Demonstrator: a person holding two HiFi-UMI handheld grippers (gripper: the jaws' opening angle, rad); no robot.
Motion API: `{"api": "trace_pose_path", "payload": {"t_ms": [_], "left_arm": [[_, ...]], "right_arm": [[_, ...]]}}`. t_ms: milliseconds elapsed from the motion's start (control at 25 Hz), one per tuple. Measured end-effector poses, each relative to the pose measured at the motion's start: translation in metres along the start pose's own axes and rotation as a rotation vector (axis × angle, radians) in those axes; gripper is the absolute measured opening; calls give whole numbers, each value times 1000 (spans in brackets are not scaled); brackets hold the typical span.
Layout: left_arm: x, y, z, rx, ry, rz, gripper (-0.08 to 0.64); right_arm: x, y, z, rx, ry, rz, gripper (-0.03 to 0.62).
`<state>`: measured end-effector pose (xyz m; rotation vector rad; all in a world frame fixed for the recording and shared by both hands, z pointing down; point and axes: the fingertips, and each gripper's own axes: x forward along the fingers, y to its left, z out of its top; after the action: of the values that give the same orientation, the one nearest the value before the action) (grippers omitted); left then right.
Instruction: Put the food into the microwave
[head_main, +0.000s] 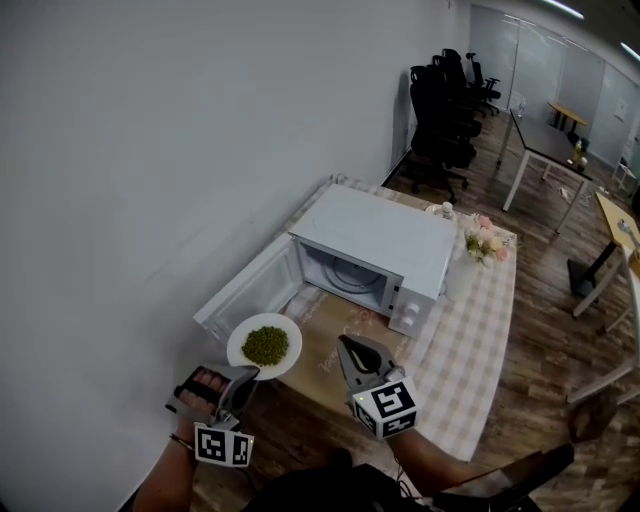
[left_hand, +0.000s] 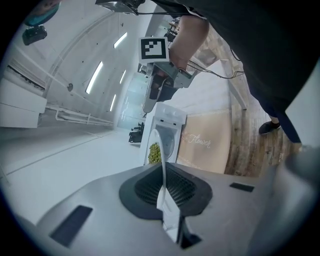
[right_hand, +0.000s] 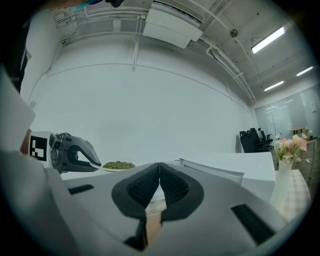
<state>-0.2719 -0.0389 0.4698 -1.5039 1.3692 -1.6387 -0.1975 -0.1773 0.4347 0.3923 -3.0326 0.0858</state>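
Head view gives me the whole setup: the microwave (head_main: 385, 240) sits on a checked table (head_main: 480, 340) close to a white wall (head_main: 150, 150). Its door (head_main: 245, 290) is swung wide to the left and the cavity (head_main: 345, 272) faces me.

My left gripper (head_main: 246, 378) is clamped on the near rim of a white plate (head_main: 262, 347). I hold the plate in the air just in front of the open door, below and left of the cavity and not yet inside it. The food (head_main: 265, 345), a heap of small green bits, lies in the middle of the plate. From the left gripper view I see the plate edge-on, running straight up between the two dark pads (left_hand: 145, 185), with both pressed against it and the microwave beyond.

My right gripper (head_main: 347, 348) hangs just right of the plate, over a brown mat (head_main: 335, 350) that lies on the table before the microwave, and it is apart from both. Its own view shows the pads (right_hand: 175, 187) brought together with nothing between them, so it carries nothing. That view also catches the left gripper off to the side with the food level on the plate.

Pink and white flowers (head_main: 485, 242) stand right of the microwave, and black chairs (head_main: 445, 110) are well behind it.
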Motion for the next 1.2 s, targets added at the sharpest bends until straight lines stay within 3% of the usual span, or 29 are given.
{"api": "trace_pose_path", "payload": {"t_ms": [400,1200], "left_arm": [[47,17,3,-5,-49,-5,18],[166,15,28,109,-319,-110,18]], "right_arm": [[-1,-47,-7,22,26,-82,9],[-13,-105,-10,31,69,-350,9]]}}
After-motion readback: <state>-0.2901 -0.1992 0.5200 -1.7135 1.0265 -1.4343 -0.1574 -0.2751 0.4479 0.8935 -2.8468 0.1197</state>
